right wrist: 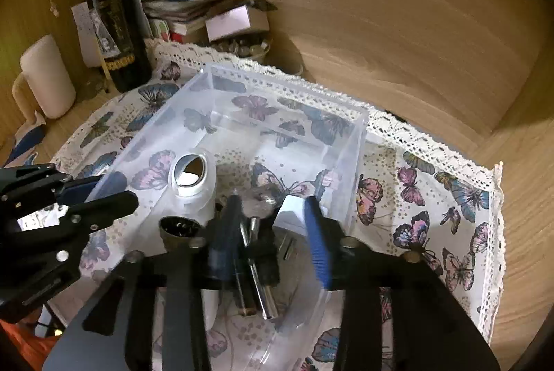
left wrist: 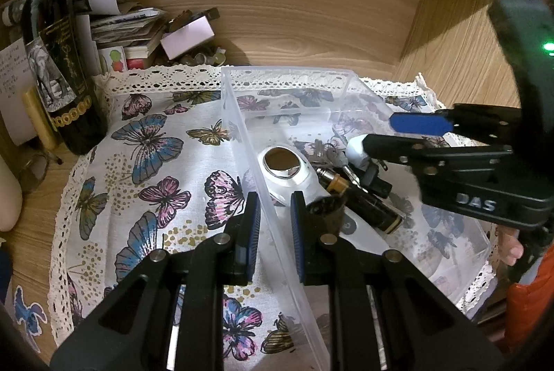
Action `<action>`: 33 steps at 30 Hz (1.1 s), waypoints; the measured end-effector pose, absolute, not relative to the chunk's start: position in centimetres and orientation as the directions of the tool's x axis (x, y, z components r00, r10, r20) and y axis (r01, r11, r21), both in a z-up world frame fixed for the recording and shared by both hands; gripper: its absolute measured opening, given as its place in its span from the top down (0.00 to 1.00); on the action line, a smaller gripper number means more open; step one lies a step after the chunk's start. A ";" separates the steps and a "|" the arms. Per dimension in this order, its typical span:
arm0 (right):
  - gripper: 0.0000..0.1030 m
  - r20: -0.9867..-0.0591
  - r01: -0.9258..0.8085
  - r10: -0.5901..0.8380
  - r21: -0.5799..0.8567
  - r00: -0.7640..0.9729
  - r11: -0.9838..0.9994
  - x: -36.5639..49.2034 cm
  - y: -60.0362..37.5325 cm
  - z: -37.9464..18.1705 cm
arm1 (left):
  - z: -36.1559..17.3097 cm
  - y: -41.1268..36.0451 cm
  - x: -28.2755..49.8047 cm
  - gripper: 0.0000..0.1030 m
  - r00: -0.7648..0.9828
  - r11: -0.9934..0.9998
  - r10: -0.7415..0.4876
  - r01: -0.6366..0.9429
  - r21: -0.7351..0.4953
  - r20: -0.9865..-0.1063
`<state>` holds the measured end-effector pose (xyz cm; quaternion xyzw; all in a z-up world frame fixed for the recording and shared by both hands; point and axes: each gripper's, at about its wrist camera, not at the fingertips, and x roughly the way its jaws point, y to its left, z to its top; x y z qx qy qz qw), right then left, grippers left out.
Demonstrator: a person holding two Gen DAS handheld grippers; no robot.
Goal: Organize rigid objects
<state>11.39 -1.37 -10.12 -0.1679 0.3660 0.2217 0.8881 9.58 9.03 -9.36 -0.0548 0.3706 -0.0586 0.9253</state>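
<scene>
A clear plastic bin stands on a butterfly cloth. In it lie a white device with a round mirror-like opening, a dark cylinder with a gold band, keys, a small dark cup and metal pieces. My left gripper straddles the bin's left wall, its jaws slightly apart, not clamped. My right gripper is open over the bin's contents, a white piece by its finger.
A dark wine bottle, stacked papers and boxes and a cream mug stand at the back left. Wooden walls enclose the back and right. The lace-edged cloth covers the wooden desk.
</scene>
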 end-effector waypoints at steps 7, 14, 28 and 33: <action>0.51 -0.661 -0.508 0.305 -0.134 0.685 0.851 8.9 -2.4 -8.1 | -8.3 9.1 8.8 0.84 0.738 0.991 -0.119 0.044 -0.129 -0.664; 0.44 -0.581 -0.492 0.342 -0.117 0.738 0.862 5.5 -4.2 -6.1 | -6.2 8.8 7.0 0.84 0.779 0.994 -0.087 0.027 -0.105 -0.621; 0.01 -0.372 -0.403 0.353 -0.064 0.858 0.913 -1.2 -8.9 -3.4 | -1.0 6.3 0.2 0.13 0.916 0.998 -0.048 0.024 -0.065 -0.399; 0.00 -0.324 -0.382 0.342 -0.065 0.882 0.922 -2.9 -9.5 -3.2 | -0.2 5.9 -1.6 0.03 0.937 0.998 -0.036 0.015 -0.061 -0.347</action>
